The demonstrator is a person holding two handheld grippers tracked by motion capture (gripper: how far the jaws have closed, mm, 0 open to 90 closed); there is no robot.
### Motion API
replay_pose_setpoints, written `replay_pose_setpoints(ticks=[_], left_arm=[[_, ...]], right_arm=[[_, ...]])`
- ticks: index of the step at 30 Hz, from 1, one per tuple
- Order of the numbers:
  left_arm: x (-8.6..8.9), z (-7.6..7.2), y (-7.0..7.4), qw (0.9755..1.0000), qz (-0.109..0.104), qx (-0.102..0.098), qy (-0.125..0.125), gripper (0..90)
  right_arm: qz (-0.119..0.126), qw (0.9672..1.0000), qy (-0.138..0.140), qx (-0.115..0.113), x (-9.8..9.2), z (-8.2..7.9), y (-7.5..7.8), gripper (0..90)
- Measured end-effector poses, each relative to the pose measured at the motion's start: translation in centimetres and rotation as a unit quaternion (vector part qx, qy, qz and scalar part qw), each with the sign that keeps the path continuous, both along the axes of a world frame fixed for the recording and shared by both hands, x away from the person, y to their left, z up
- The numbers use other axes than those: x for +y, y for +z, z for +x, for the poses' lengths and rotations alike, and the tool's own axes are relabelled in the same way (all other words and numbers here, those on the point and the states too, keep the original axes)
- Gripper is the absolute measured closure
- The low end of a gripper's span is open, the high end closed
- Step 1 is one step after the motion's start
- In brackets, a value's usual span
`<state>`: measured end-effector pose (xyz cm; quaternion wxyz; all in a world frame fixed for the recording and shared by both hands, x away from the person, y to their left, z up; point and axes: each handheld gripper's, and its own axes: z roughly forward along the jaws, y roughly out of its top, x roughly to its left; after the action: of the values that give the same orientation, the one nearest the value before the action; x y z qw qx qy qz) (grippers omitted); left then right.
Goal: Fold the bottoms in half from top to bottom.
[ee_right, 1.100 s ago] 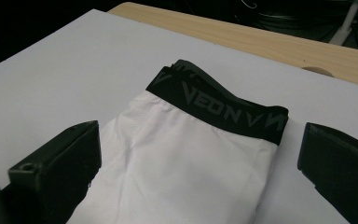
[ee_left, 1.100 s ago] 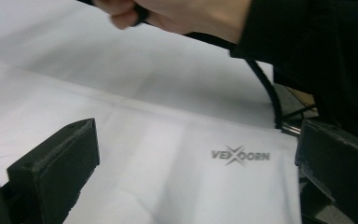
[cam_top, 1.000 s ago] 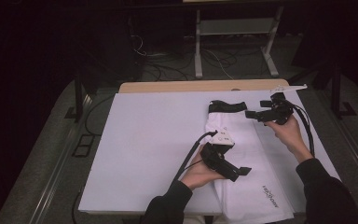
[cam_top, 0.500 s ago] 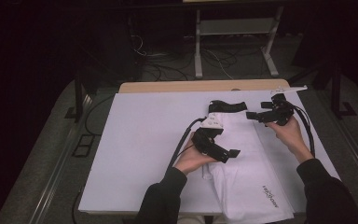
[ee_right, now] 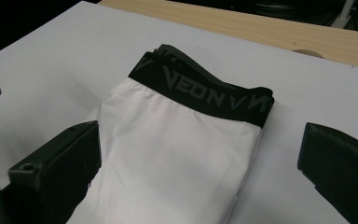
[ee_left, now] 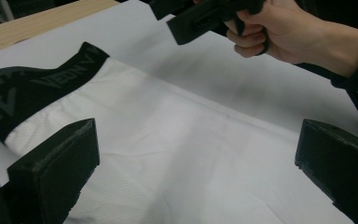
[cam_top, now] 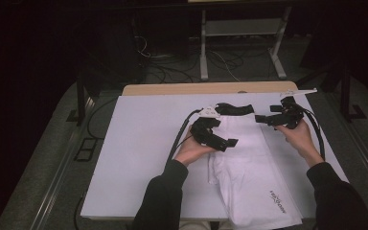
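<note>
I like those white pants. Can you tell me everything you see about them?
The white pants look like thin, stretchy sports fabric, folded lengthwise into a long strip. A black waistband with grey letters sits at the far end; a small dark logo marks the near end, which hangs past the table's edge. They lie flat on a white sheet. Both claws, left and right, hover open, not gripping.

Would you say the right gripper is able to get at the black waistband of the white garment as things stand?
Probably yes: the right gripper is open beside the black waistband, aimed at it, with nothing between; the left gripper hovers lower, over the white garment.
</note>
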<state>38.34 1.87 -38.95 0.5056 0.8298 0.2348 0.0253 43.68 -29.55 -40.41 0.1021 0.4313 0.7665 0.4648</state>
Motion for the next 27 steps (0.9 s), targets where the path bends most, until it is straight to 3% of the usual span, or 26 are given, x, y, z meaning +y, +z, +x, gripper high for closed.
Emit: replay_pose_setpoints(ticks=[19, 27], left_arm=[[1.5, 4.4, -1.4, 0.9990, 0.006, 0.026, 0.037, 0.0], [1.8, 5.8, -1.9, 0.9982, -0.003, 0.036, 0.048, 0.0]], right_arm=[[0.002, 0.9998, -0.004, 0.019, -0.2, 1.0, -1.3, 0.0], [0.002, 0.9995, -0.008, 0.029, -0.2, 1.5, -1.9, 0.0]])
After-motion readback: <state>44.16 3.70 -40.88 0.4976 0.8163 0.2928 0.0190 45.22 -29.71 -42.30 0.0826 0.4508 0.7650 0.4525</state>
